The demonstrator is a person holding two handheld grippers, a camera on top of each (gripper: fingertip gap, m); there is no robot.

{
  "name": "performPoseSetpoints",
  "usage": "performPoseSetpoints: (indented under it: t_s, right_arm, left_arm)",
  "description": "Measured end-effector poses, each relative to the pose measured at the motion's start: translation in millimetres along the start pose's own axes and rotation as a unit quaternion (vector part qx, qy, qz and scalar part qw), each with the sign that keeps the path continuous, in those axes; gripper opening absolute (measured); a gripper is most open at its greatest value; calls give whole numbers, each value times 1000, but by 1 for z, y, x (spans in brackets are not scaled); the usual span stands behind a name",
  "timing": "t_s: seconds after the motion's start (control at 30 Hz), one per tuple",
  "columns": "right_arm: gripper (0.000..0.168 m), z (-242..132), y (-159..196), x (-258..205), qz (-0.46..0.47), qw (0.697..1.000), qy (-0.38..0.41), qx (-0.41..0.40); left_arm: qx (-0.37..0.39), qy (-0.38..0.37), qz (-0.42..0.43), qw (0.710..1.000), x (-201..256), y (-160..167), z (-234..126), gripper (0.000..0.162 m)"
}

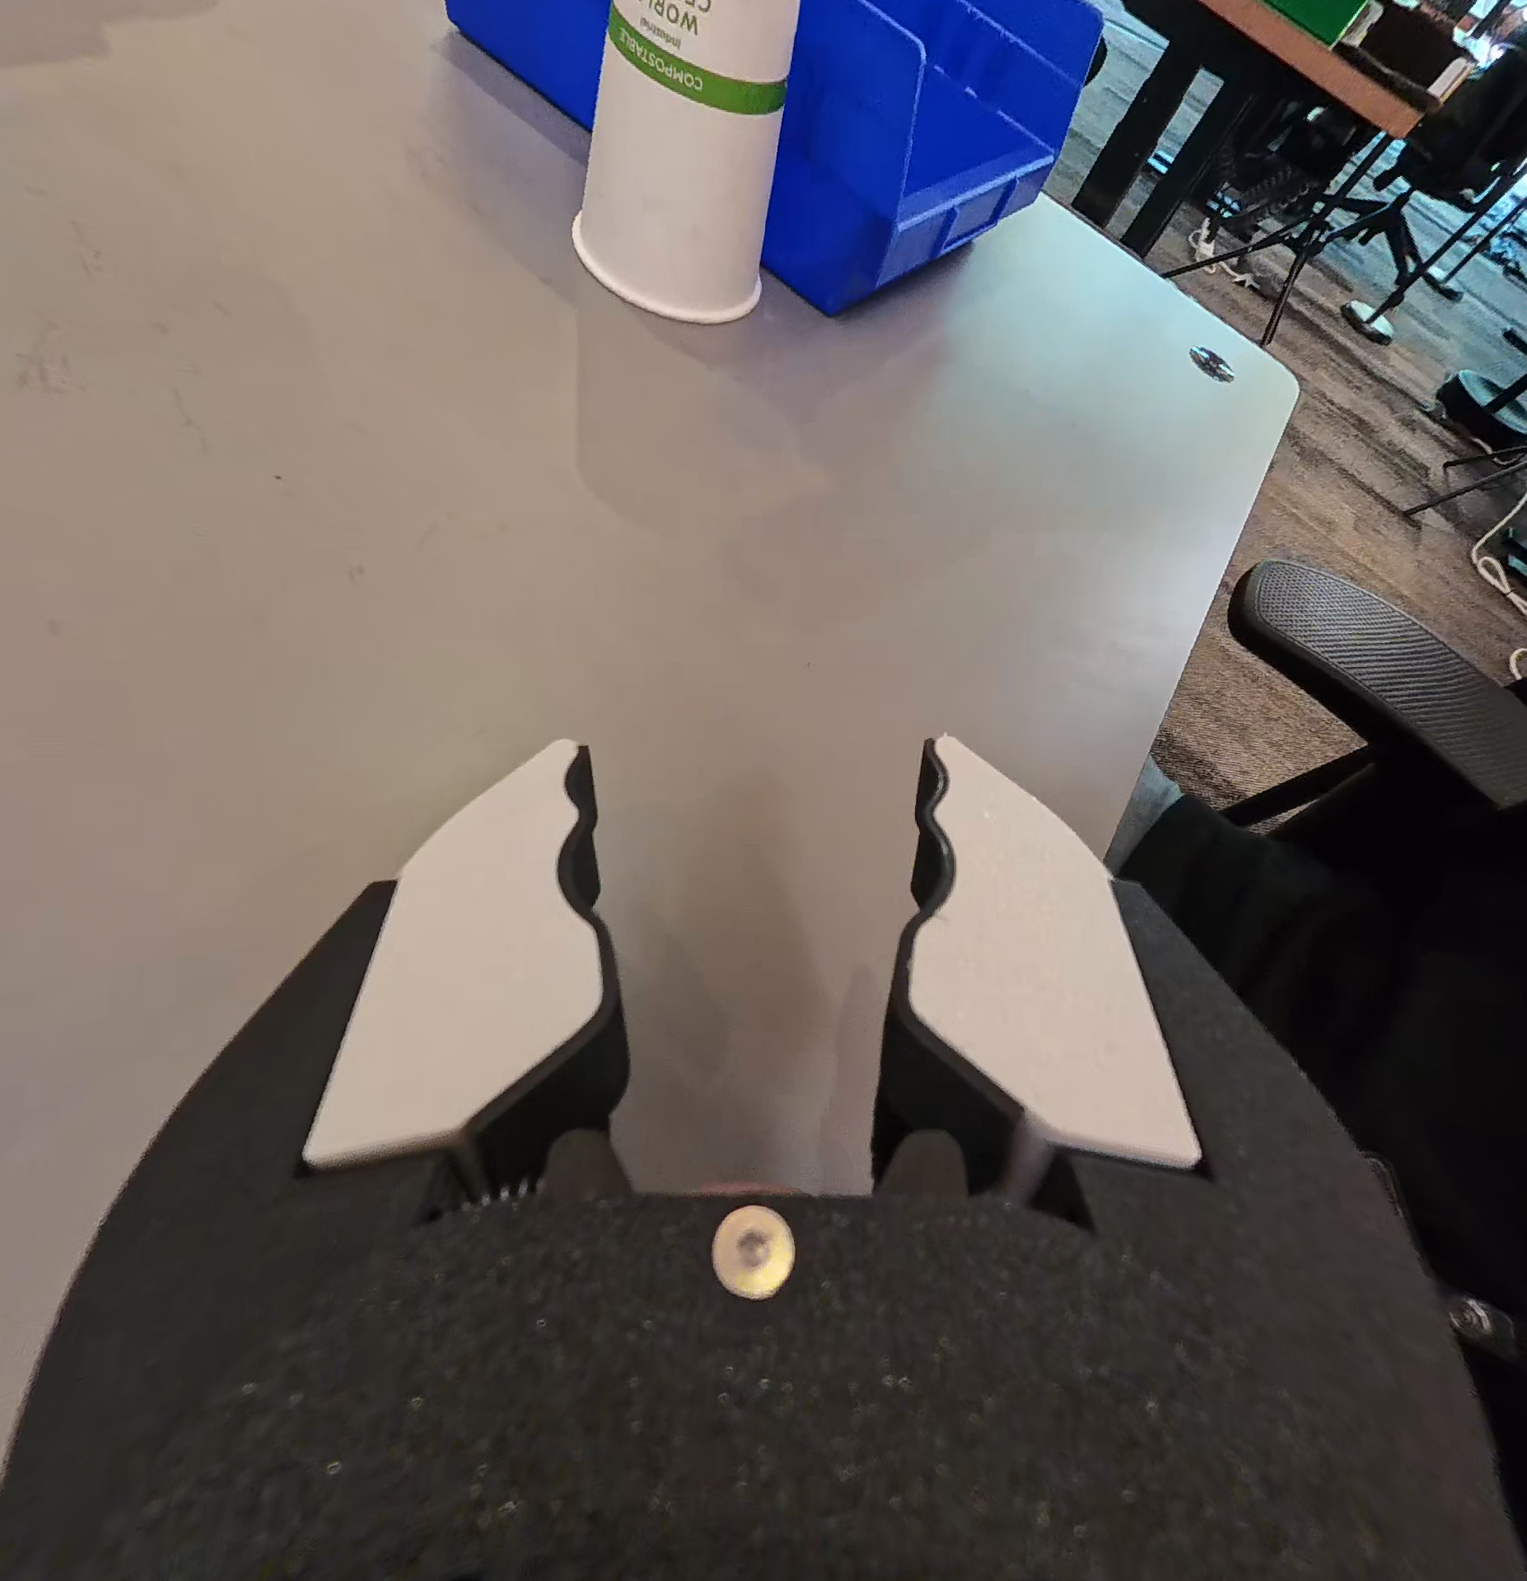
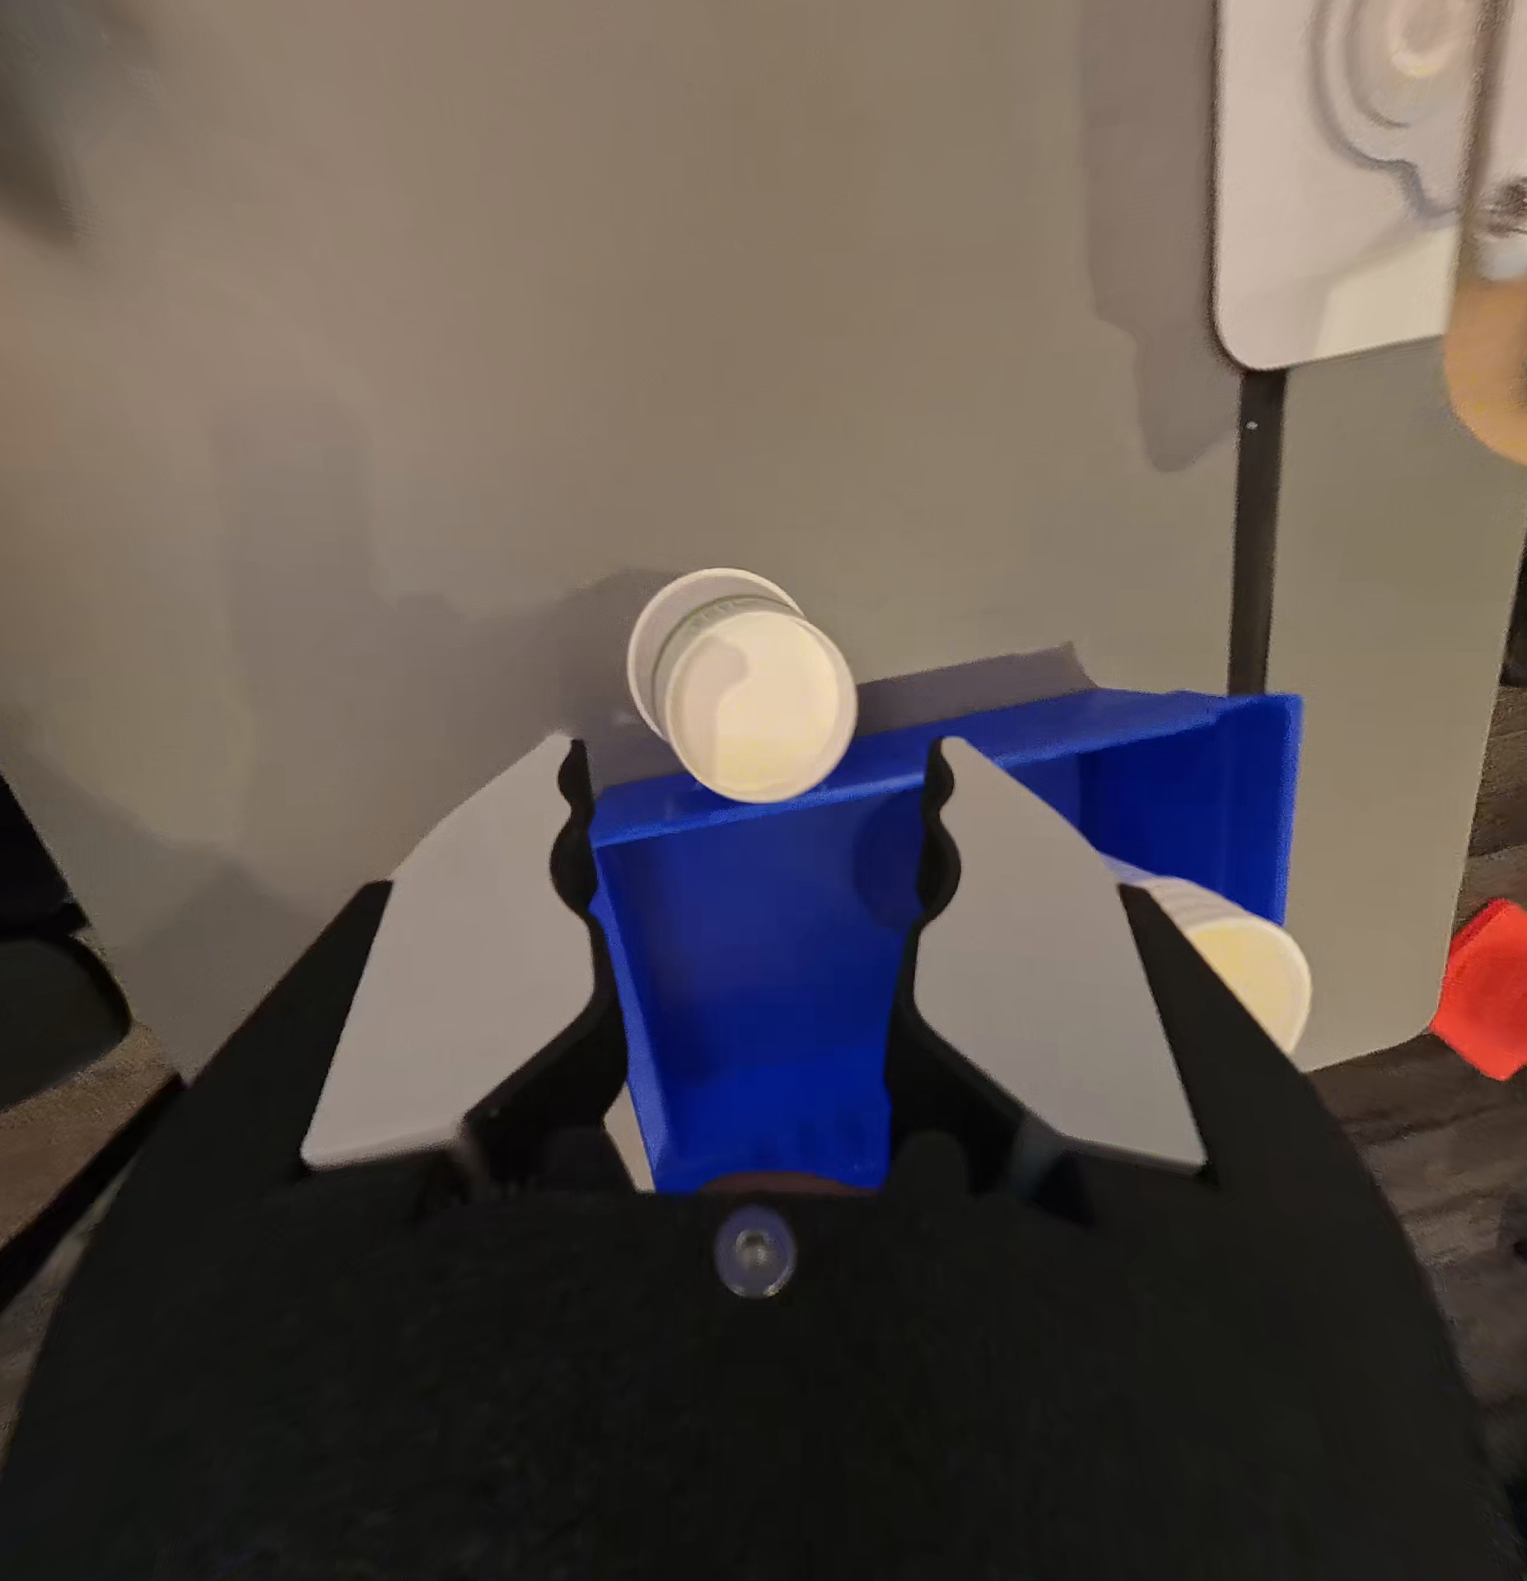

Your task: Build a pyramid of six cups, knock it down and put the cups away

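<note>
Room: dark carpeted floor (image 1: 1308, 479), desks and a black office chair (image 1: 1393, 684) beyond the table edge. Table (image 1: 315, 513): grey, matte, rounded corner. Blue bin (image 2: 743, 967): on the table, near its edge. Left gripper (image 1: 758, 753): jaws released, nothing between them, above bare tabletop. Right gripper (image 2: 758, 753): jaws released, above the bin. Cup stack (image 1: 683, 162): inverted, just beside the bin. A second cup stack (image 2: 1239, 967) shows at the bin's right.
</note>
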State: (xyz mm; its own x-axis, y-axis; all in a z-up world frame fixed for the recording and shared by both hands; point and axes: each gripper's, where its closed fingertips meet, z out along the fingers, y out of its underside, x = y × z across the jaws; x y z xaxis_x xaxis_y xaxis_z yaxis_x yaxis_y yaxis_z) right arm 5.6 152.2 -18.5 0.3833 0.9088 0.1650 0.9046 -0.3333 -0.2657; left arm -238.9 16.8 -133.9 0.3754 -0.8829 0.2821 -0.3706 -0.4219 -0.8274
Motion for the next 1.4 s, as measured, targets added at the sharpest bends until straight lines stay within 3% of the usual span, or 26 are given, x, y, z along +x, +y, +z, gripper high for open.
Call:
performPoseSetpoints:
  t_s: [0.17,0.37,0.5,0.6,0.77,0.97,1.1,1.33,1.4]
  right_arm:
    - [79,41,-1,-14,-55,997,12,-44]
    - [79,81,23,-6,-72,990,11,-122]
    - [72,88,27,-1,-68,991,5,-115]
    - [72,74,13,4,-66,995,31,-66]
    - [72,24,-43,12,6,985,70,159]
    - [72,-31,-104,7,108,889,91,436]
    - [72,-39,-133,-10,186,797,62,571]
    - [72,-15,-161,-45,282,660,-3,696]
    - [72,-5,-167,-52,301,642,-26,704]
  left_arm:
    - [9,-6,-1,1000,-4,-3,-6,71]
    - [6,-4,-3,1000,-5,-3,-5,71]
    - [6,-1,-1,1000,-5,-3,-5,71]
    - [7,2,-1,1000,-6,-3,-5,71]
    - [36,35,-8,999,-3,-16,-5,71]
    - [135,101,-104,980,-10,-73,7,80]
    - [252,140,-203,936,-35,-132,0,89]
    - [388,147,-243,877,-61,-196,-3,108]
    - [429,159,-260,850,-68,-207,-10,109]
